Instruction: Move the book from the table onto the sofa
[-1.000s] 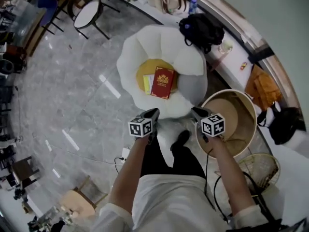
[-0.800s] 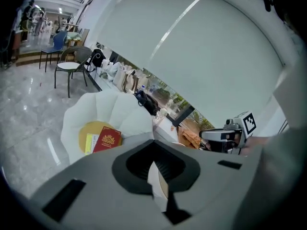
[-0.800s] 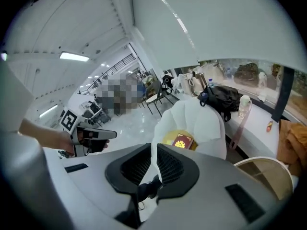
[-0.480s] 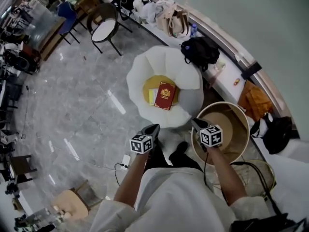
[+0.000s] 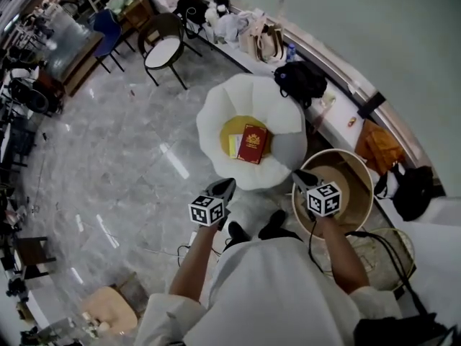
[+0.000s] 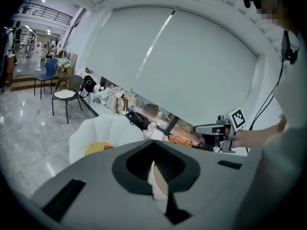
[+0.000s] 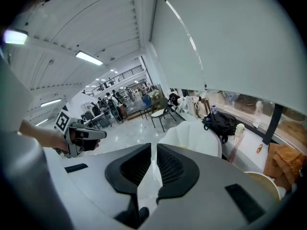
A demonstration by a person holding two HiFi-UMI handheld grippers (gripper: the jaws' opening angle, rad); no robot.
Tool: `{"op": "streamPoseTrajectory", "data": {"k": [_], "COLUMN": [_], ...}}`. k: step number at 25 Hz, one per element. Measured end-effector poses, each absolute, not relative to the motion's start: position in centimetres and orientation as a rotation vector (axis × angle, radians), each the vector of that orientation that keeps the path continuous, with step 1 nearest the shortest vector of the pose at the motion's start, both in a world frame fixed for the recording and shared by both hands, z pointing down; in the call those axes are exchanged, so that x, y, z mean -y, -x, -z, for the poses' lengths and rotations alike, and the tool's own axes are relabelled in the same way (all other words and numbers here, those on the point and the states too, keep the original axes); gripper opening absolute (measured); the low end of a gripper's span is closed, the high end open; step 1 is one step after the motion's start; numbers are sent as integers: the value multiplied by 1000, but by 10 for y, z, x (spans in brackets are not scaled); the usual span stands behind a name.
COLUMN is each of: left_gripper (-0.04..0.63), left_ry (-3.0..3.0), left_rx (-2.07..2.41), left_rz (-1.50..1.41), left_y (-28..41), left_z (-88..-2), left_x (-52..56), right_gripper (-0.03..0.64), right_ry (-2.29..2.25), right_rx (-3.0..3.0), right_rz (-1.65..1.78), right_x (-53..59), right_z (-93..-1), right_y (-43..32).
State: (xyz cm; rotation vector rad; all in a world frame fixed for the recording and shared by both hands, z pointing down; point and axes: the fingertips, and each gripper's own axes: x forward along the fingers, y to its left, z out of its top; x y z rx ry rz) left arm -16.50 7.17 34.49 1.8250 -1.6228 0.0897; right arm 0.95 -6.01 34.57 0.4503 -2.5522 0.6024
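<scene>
Grey marble floor [image 5: 130,157] fills most of my head view. On it stands one white petal-shaped sofa [image 5: 216,114], and just to its right one round table [image 5: 353,179] with a raised cream rim.

I count two chairs at the far side: a dark-framed chair [image 5: 164,51] with a white seat and a blue chair [image 5: 108,31]. There are two black bags, one bag [image 5: 301,78] on the ledge behind the sofa and another bag [image 5: 412,192] right of the table. One wicker basket [image 5: 382,254] sits near the table's close side.

One yellow cushion [image 5: 234,126] lies in the sofa's seat. One red book [image 5: 253,144] lies flat on it, overlapping a pale yellow sheet [image 5: 233,146].

I hold two grippers on the near side of the sofa, clear of the book. The left gripper [image 5: 230,182] hangs over the floor with its jaws pressed together on nothing. The right gripper [image 5: 297,174] hangs at the table's left edge, its jaws all but touching and also empty. Two dark shoes [image 5: 274,223] stand between the grippers.
</scene>
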Motion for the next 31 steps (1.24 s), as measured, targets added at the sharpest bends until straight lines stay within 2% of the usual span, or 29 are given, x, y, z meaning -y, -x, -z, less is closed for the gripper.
{"op": "streamPoseTrajectory", "data": {"k": [9, 31], "left_gripper": [2, 2], "left_ry": [-1879, -1992], "left_rx": [1635, 1591], "left_rz": [-6, -23], "left_y": [192, 187], "left_z": [-306, -287], "left_x": [-110, -113], "right_gripper": [49, 49], "right_ry": [-578, -604], "right_rx": [2635, 2636], "right_rz": [-611, -558], "right_x": [20, 3], "right_z": [-300, -280], "right_y": [-1, 6]}}
